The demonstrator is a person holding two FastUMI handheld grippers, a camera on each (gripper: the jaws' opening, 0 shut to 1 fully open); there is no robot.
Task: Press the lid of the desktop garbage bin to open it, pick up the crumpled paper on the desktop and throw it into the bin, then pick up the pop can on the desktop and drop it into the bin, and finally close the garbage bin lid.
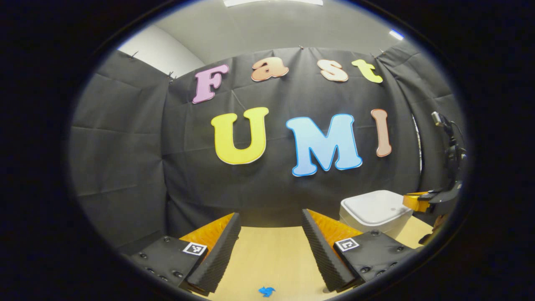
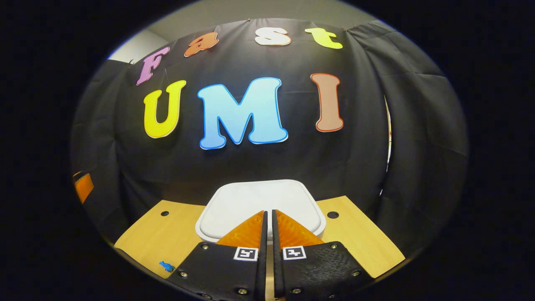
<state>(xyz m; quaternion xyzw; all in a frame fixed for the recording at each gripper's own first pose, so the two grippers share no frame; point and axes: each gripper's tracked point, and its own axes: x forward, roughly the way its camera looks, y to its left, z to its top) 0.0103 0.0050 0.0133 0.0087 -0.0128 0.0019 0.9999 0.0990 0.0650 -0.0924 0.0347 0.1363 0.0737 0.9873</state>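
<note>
Nearest the lens in the right gripper view, the right tool is seen with its fingers pressed together, nothing pinched — a blunt tip, judged to be formed for pushing the lid. Its tips are held over the near edge of the white bin lid, which is still down; contact cannot be told. The bin stands at the back of the counter, close to the booth wall. The left tool is kept spread and empty over bare counter, well apart from the bin — probably held ready for picking. A small blue mark is seen on the counter.
</note>
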